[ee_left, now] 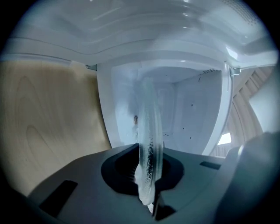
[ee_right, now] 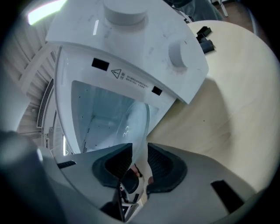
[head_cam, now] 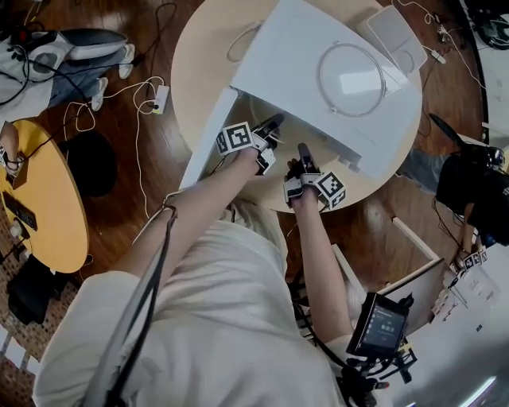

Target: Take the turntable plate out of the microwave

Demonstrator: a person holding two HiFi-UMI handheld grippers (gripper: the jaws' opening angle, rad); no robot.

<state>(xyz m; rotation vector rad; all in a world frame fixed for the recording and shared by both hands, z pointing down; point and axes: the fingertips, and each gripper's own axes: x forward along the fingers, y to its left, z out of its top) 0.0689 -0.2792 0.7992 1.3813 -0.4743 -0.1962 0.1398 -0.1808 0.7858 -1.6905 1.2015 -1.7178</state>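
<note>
the thin, clear glass turntable plate (ee_left: 149, 124) sat in the open mouth of the glossy white microwave (ee_right: 144, 52), on a pale round wooden counter (ee_right: 236, 96). left tongs (ee_left: 148, 177) were clamped on its rim. right tongs (ee_right: 139, 164) stood parted, the rim loose between ribbed pads. a yellow round table (head_cam: 48, 199) lay at 9 o'clock. the plate's far half blurred out.

Head view: lighting evenly, holding sharp, glaring whitest off the microwave (head_cam: 286, 63) top. Both gripper views: bowing at the rims, darkening to black corners. Left gripper view: smearing the glass plate (ee_left: 148, 127) rim and left tongs (ee_left: 148, 177) out of focus. Right gripper view: flaring at a light strip (ee_right: 43, 11), upper left; throwing soft shadow across the counter (ee_right: 245, 87).
</note>
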